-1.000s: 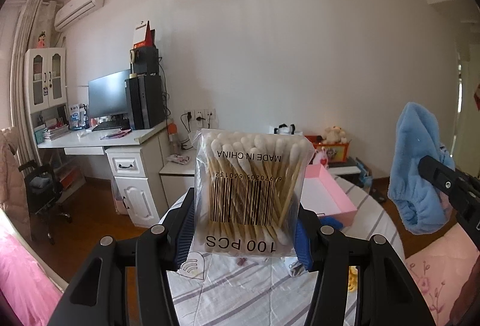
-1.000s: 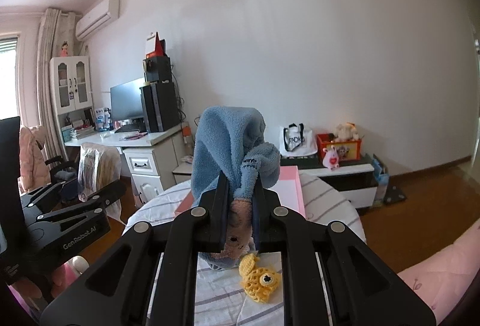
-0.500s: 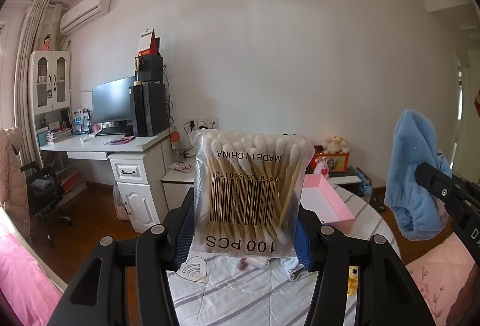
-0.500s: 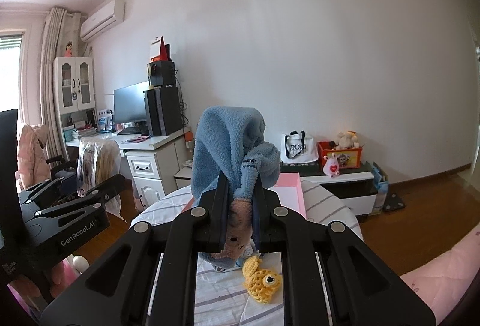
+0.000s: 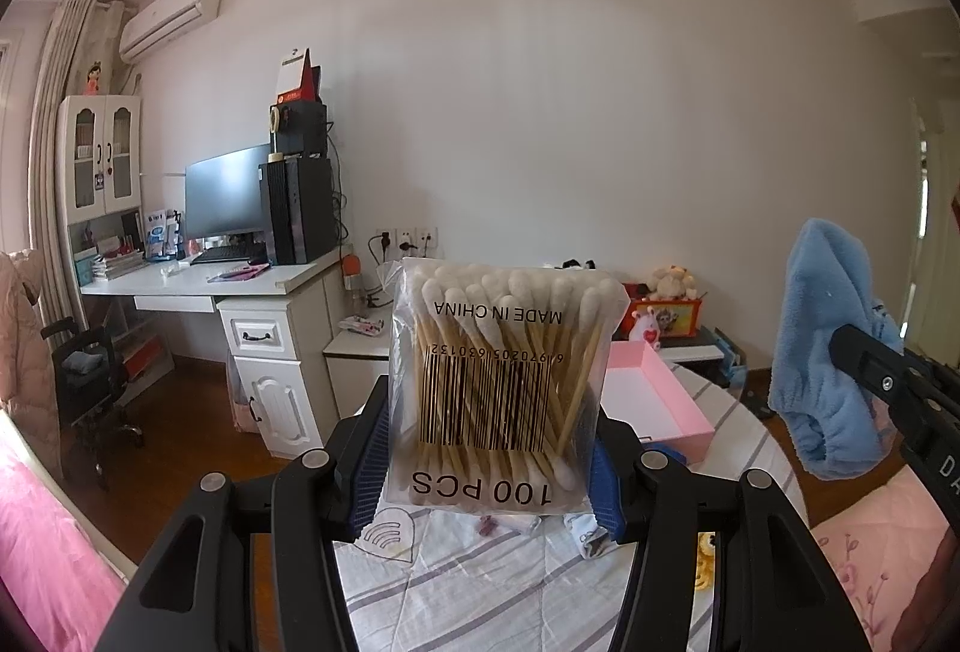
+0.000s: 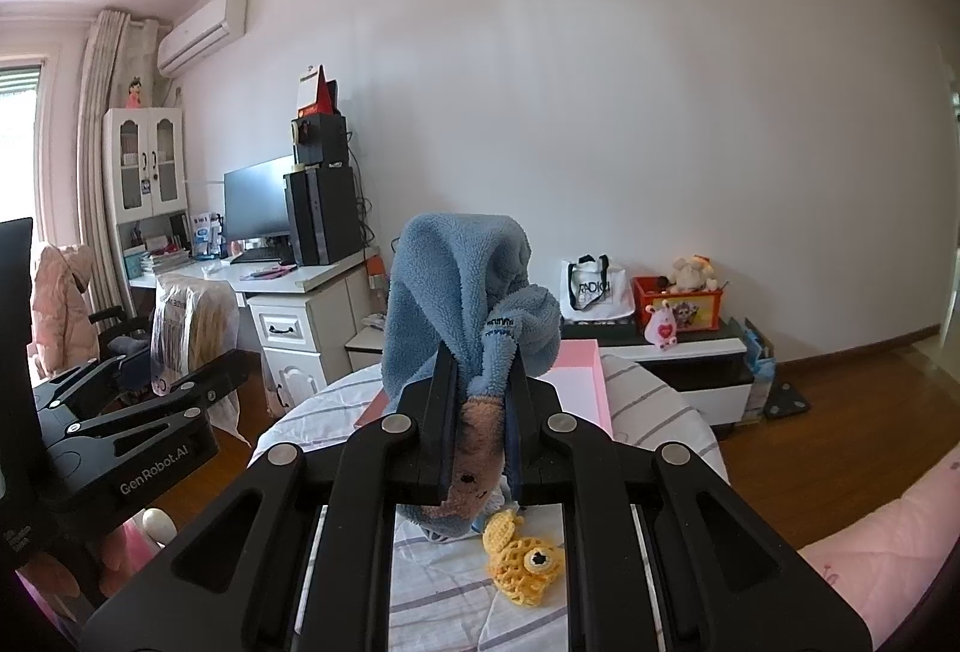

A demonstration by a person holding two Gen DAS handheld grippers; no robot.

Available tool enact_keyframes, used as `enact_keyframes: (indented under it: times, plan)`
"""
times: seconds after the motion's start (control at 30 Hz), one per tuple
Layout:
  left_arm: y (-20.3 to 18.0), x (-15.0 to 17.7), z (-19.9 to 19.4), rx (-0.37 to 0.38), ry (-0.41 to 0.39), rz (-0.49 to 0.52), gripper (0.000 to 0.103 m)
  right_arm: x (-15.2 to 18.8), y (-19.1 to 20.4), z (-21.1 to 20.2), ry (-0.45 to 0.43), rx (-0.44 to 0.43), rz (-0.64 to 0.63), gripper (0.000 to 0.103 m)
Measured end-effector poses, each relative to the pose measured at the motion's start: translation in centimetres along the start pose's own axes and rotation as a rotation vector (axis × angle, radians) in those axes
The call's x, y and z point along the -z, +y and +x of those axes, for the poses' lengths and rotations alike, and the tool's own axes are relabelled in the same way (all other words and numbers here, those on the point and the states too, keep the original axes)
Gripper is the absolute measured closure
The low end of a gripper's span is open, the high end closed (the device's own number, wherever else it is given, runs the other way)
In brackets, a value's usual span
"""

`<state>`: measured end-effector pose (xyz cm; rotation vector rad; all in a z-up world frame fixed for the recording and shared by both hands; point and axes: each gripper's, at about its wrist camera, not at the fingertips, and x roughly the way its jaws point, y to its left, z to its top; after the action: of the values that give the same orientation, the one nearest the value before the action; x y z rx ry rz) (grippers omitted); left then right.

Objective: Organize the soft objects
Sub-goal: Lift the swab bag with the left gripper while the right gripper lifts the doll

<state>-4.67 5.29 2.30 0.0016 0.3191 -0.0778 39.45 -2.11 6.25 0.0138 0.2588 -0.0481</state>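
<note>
A: Start on the left. What is the left gripper (image 5: 489, 448) doing?

B: It pinches a clear bag of cotton swabs (image 5: 501, 388) between its blue pads, one pad on each side of the bag. The bag stands upright but its print is upside down, with a barcode across the middle. It is packed full of wooden-stemmed swabs and is held up in the air above the round table (image 5: 468, 580).

A: And behind the bag?

B: A pink tray (image 5: 660, 406) lies on the striped cloth of the table, just right of the bag. What I can see of its floor is bare; the bag hides its left part.

A: Anything else on the cloth?

B: In the right wrist view, a yellow crocheted toy (image 6: 525, 562) lies near the front edge, just below the gripper.

A: Then the right gripper (image 6: 480, 415)?

B: Its jaws are pressed together on a blue fleece cloth (image 6: 468, 292), which bunches up above the fingers and hangs below them. A tan patch with a small stitched face shows between the fingers. The cloth is lifted clear of the table, in front of the tray.

A: Farther right?

B: On a low cabinet by the wall sit a white tote bag (image 6: 594, 289) and a red box (image 6: 681, 304) with a plush toy (image 6: 693, 271) sticking out of its top.
</note>
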Motion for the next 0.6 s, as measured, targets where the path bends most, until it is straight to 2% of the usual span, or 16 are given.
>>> enact_keyframes:
  times: [0.6]
  plan:
    - [-1.1, -2.8, 4.1, 0.007, 0.066, 0.007, 0.051, -0.1, -0.1, 4.6, 0.080, 0.044, 0.009, 0.091]
